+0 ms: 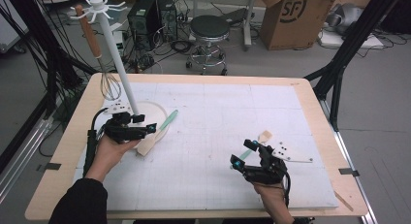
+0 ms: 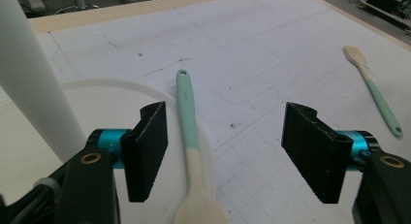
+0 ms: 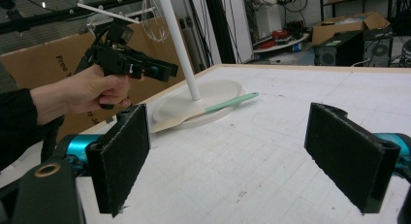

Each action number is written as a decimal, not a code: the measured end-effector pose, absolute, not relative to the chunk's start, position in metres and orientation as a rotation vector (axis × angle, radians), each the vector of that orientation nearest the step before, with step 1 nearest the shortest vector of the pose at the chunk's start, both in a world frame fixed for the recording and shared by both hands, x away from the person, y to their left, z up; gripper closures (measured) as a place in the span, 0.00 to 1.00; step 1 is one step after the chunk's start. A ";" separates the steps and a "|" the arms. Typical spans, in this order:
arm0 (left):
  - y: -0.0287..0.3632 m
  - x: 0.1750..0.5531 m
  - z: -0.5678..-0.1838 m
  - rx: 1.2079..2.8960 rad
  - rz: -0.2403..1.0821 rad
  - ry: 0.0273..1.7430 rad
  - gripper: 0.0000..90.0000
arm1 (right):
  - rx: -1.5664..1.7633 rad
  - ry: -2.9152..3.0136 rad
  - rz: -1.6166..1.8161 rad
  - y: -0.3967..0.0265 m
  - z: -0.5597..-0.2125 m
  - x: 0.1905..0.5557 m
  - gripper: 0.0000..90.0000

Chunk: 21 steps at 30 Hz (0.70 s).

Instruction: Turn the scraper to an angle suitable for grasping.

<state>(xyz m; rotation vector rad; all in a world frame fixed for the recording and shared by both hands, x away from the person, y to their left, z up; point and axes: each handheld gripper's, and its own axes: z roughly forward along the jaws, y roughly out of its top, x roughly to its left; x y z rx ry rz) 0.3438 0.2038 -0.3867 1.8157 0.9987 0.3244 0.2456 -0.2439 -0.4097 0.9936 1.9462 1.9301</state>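
Note:
A spoon with a mint handle and pale wooden bowl [image 2: 189, 136] lies across the rim of the white round base [image 2: 111, 100] of a hanging stand. My left gripper [image 2: 225, 132] hovers over the spoon with its jaws open on either side of it, the pads not touching; it sits beside the base in the high view [image 1: 148, 129]. A whisk [image 1: 109, 83] hangs from the stand's hooks. A second mint-handled spatula [image 1: 261, 136] lies right beside my right gripper [image 1: 242, 153], which is open with nothing between its jaws [image 3: 232, 136].
The stand's white pole [image 1: 116, 59] leans up just left of my left gripper. The table's wooden border [image 1: 310, 107] frames the white mat. Beyond the far edge stand a stool [image 1: 208, 37], a cardboard box [image 1: 295, 18] and electronics on the floor.

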 end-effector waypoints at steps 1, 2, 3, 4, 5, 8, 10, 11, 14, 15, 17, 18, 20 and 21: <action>0.204 0.344 -0.386 1.812 0.324 1.003 0.39 | 0.997 1.940 1.939 -0.244 -0.409 0.246 0.17; 0.204 0.344 -0.386 1.810 0.319 1.006 0.39 | 1.000 1.935 1.945 -0.243 -0.409 0.247 0.17; 0.205 0.344 -0.386 1.802 0.317 1.008 0.39 | 0.997 1.931 1.947 -0.243 -0.409 0.247 0.17; 0.206 0.345 -0.385 1.794 0.314 1.004 0.40 | 0.998 1.932 1.952 -0.242 -0.408 0.248 0.17; 0.207 0.346 -0.384 1.781 0.303 1.008 0.41 | 0.994 1.934 1.949 -0.242 -0.408 0.248 0.17; 0.205 0.348 -0.386 1.783 0.286 1.025 0.40 | 0.996 1.941 1.944 -0.240 -0.409 0.250 0.17; 0.202 0.351 -0.389 1.815 0.280 1.025 0.41 | 1.001 1.944 1.937 -0.239 -0.410 0.250 0.17; 0.201 0.353 -0.390 1.813 0.273 1.025 0.40 | 1.004 1.952 1.932 -0.239 -0.411 0.250 0.17; 0.199 0.362 -0.398 1.821 0.272 1.044 0.43 | 1.009 1.951 1.929 -0.239 -0.412 0.250 0.17; 0.199 0.365 -0.402 1.837 0.260 1.055 0.43 | 1.008 1.951 1.926 -0.239 -0.412 0.250 0.17; 0.196 0.369 -0.408 1.868 0.259 1.070 0.44 | 1.007 1.953 1.920 -0.239 -0.412 0.250 0.17; 0.195 0.371 -0.410 1.883 0.265 1.069 0.45 | 1.004 1.955 1.916 -0.239 -0.412 0.250 0.17; 0.192 0.373 -0.414 1.893 0.255 1.075 0.46 | 1.004 1.955 1.913 -0.239 -0.412 0.250 0.17; 0.191 0.375 -0.417 1.906 0.257 1.082 0.47 | 1.006 1.952 1.913 -0.240 -0.413 0.249 0.17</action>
